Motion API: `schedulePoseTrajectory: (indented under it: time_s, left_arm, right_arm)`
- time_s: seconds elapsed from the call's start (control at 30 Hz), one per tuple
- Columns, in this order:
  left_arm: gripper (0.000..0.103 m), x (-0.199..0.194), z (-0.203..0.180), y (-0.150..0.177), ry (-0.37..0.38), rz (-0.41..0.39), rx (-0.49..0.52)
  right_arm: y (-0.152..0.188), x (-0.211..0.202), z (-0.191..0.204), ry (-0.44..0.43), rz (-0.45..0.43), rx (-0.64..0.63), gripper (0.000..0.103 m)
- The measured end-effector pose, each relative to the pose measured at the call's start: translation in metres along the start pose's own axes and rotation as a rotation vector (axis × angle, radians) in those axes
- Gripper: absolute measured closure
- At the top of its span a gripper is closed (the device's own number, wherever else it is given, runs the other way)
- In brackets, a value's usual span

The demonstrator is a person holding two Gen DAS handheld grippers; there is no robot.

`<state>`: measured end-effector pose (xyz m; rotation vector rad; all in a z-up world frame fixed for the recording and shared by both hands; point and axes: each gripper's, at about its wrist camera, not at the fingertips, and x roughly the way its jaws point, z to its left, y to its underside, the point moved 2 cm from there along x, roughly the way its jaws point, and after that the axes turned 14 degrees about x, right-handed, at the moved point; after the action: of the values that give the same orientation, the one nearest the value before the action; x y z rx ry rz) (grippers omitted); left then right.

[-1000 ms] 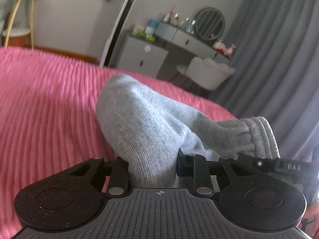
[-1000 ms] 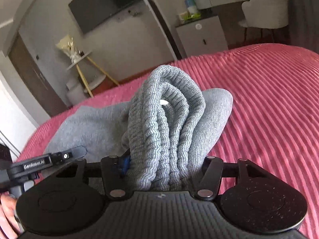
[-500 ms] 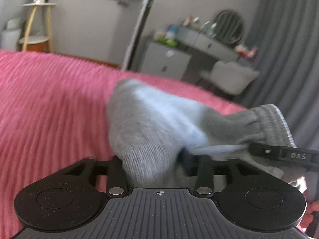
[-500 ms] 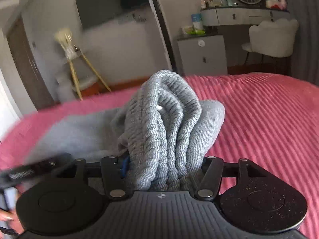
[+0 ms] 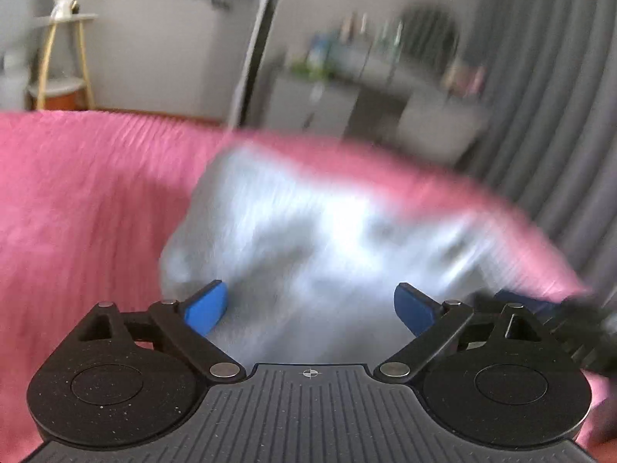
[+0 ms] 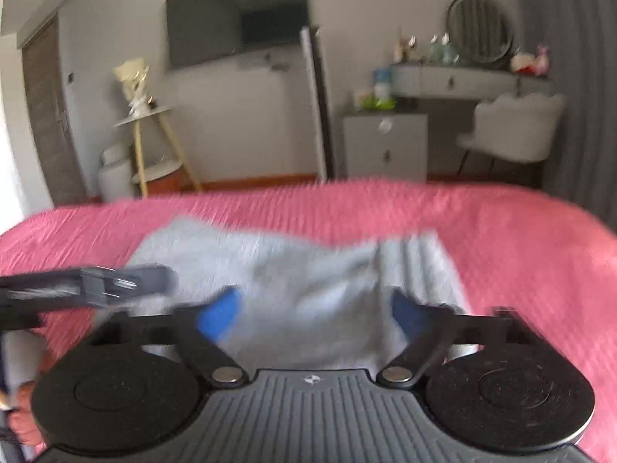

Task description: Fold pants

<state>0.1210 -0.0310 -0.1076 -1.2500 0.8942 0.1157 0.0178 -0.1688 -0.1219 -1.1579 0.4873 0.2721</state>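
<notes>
The grey pants point(image 5: 308, 239) lie folded in a blurred heap on the pink bedspread point(image 5: 85, 200), just ahead of my left gripper point(image 5: 310, 306), which is open with its blue pads point(image 5: 206, 305) spread and nothing between them. In the right wrist view the pants point(image 6: 293, 266) lie flat on the bed, and my right gripper point(image 6: 314, 314) is open and empty just above their near edge. The left gripper shows at the left of the right wrist view point(image 6: 85, 289); the right gripper shows at the right edge of the left wrist view point(image 5: 570, 320).
The pink bedspread point(image 6: 520, 239) spreads wide on all sides of the pants. Beyond the bed stand a grey cabinet point(image 6: 385, 146), a dressing table with a round mirror point(image 6: 478, 31), a white chair point(image 6: 516, 127), a gold side table point(image 6: 150, 146) and grey curtains point(image 5: 559, 77).
Both grippers have opened and let go of the pants. The bunched fabric has dropped flat on the bed, and both grippers have drawn back and up.
</notes>
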Motion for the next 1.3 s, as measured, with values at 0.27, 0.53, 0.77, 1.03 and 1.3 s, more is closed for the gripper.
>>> schedulePoseTrajectory:
  time_s: [0.27,0.53,0.77,1.03,1.3]
  left_arm:
    - [0.010,-0.021,0.011,-0.019,-0.077,-0.181,0.042]
    - [0.010,0.006,0.014,-0.041,-0.002,-0.141,0.092]
    - [0.004,0.069,-0.006,-0.045,-0.199,-0.077,0.283]
    - [0.001,0.041,0.006,-0.028,-0.294,-0.110,0.321]
    - [0.001,-0.041,-0.001,0.048,-0.107,0.032,0.133]
  right_arm:
    - [0.048,0.009,-0.033,-0.019,0.000,0.099,0.067]
    - [0.060,0.008,-0.039,-0.077,-0.052,0.113,0.065]
    - [0.059,0.005,-0.040,-0.106,-0.055,0.120,0.065]
    - [0.058,0.001,-0.042,-0.127,-0.033,0.122,0.065]
    - [0.047,-0.024,-0.060,-0.223,-0.008,0.362,0.030]
